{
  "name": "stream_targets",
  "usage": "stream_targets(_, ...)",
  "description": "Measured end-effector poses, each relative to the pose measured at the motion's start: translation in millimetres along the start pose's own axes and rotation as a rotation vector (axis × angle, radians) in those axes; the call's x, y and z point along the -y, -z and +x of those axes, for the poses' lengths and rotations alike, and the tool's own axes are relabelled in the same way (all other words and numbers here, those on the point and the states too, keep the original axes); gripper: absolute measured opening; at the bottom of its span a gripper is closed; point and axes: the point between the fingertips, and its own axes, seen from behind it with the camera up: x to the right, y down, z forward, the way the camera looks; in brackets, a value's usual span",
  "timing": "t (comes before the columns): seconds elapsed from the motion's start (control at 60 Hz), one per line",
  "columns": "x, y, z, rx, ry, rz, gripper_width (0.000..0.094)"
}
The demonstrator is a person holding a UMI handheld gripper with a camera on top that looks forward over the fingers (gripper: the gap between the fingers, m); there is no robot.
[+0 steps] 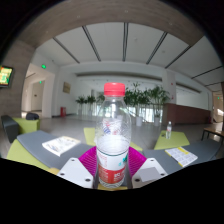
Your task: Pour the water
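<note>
**Water bottle upright between the claw's fingers**

Nearest the camera, the claw (113,172) reaches forward with its two grey fingers set apart, magenta pads (88,158) on their inner faces. A clear plastic water bottle (114,135) with a red cap (115,90) and a red-and-white label stands upright between them, its lower body against the pads on both sides, so the claw appears clamped on it. Behind the bottle lies a grey worktop (40,146) with yellow-green mats and white papers (61,144). A smaller bottle (169,129) stands farther off to the right. Beyond, potted plants (150,98) line a large bright hall under a panelled ceiling.
</note>
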Motion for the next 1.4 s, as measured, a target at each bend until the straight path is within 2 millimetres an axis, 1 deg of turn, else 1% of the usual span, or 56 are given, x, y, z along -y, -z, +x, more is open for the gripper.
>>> stream_targets(0.033, -15.0, -5.3, 6.4, -0.005, 0.010, -0.035, 0.0378)
stream_targets(0.1, -45.6, -12.6, 9.9, -0.022, 0.030, -0.099, 0.0381)
stream_targets(0.117, -63.2, -15.2, 22.8, -0.019, 0.034, -0.110, 0.0380)
stream_targets(0.133, -77.2, -19.2, 30.5, -0.017, 0.035, -0.121, 0.0379)
stream_targets(0.15, -79.1, -13.0, 20.7, -0.018, 0.031, -0.133, 0.0380)
stream_targets(0.233, -103.4, -13.7, 9.9, -0.001, -0.002, -0.174, 0.0381)
stream_targets(0.25, -109.8, -23.0, 19.2, 0.002, -0.001, -0.181, 0.0382)
stream_targets(0.283, -121.8, -20.3, 16.4, 0.003, 0.004, -0.189, 0.0380)
stream_targets(0.3, -124.5, -24.0, 19.1, 0.003, 0.010, -0.198, 0.0379)
stream_targets(0.333, -138.6, -21.0, 16.0, 0.001, 0.015, -0.216, 0.0380)
stream_targets(0.35, -145.0, -20.3, 15.9, 0.002, 0.016, -0.227, 0.0398)
stream_targets(0.367, -144.1, -20.3, 16.1, 0.000, 0.016, -0.211, 0.0401)
stream_targets(0.383, -139.1, -21.1, 16.9, -0.001, 0.013, -0.183, 0.0382)
stream_targets(0.4, -141.1, -20.6, 17.1, -0.001, 0.011, -0.183, 0.0382)
stream_targets(0.417, -138.7, -22.7, 16.6, -0.001, 0.009, -0.191, 0.0384)
stream_targets(0.517, -142.4, -18.7, 17.6, -0.008, -0.005, -0.178, 0.0395)
stream_targets(0.533, -140.9, -21.3, 18.3, -0.010, -0.006, -0.178, 0.0415)
stream_targets(0.55, -140.8, -20.8, 19.2, -0.012, -0.007, -0.178, 0.0456)
stream_targets(0.583, -138.3, -17.8, 20.1, -0.014, -0.009, -0.182, 0.0498)
stream_targets(0.667, -139.7, -14.2, 22.8, -0.033, 0.006, -0.207, 0.0590)
stream_targets(0.717, -139.0, -13.5, 30.8, -0.063, 0.022, -0.222, 0.0700)
stream_targets(0.783, -133.1, 2.9, 29.8, -0.091, 0.030, -0.237, 0.0868)
stream_targets(0.817, -131.6, 8.1, 31.6, -0.104, 0.025, -0.255, 0.0838)
stream_targets(0.883, -127.2, 25.2, 30.4, -0.126, -0.005, -0.290, 0.0853)
stream_targets(0.917, -125.7, 41.3, 26.6, -0.142, -0.030, -0.306, 0.0853)
stream_targets(0.95, -122.1, 51.5, 27.1, -0.156, -0.051, -0.320, 0.0854)
stream_targets(0.967, -120.8, 61.3, 23.6, -0.163, -0.061, -0.324, 0.0852)
stream_targets(0.983, -117.6, 64.5, 24.4, -0.167, -0.068, -0.331, 0.0851)
stream_targets(1.05, -107.4, 88.3, 16.5, -0.177, -0.070, -0.354, 0.0857)
stream_targets(1.067, -103.6, 90.4, 14.4, -0.177, -0.064, -0.360, 0.0857)
stream_targets(1.1, -97.3, 106.5, 8.5, -0.182, -0.054, -0.358, 0.0857)
stream_targets(1.183, -78.1, 140.5, 1.9, -0.203, -0.053, -0.357, 0.0853)
stream_targets(1.2, -73.3, 144.9, 4.6, -0.205, -0.057, -0.359, 0.0853)
stream_targets(1.217, -69.8, 152.8, 0.0, -0.209, -0.063, -0.359, 0.0853)
stream_targets(1.317, -51.4, 190.2, -12.1, -0.219, -0.093, -0.358, 0.0852)
stream_targets(1.4, -39.3, 217.7, -16.4, -0.231, -0.089, -0.360, 0.0848)
